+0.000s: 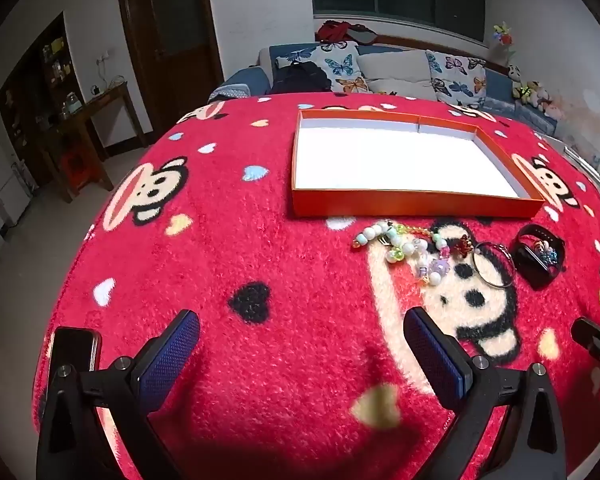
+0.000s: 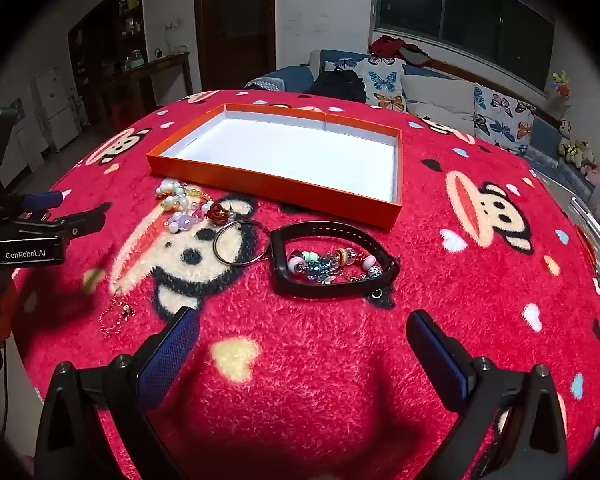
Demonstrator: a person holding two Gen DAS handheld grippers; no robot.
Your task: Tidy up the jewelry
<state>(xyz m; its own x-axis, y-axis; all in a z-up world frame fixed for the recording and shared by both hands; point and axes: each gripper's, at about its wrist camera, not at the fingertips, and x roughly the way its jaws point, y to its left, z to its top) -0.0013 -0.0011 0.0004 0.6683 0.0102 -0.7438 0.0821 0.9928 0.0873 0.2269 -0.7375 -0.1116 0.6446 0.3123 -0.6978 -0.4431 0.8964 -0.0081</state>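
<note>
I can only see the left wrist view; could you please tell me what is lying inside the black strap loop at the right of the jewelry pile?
Observer: The black looped strap encloses a silver charm bracelet with pink, green and blue beads.
Operator: Thank you. Is there any jewelry that I am missing?
Observer: Yes, a thin gold chain lies bunched on the red plush blanket, apart from the pile.
Operator: And is the other gripper free?
Observer: The right gripper has its jaws wide open and holds nothing.
</note>
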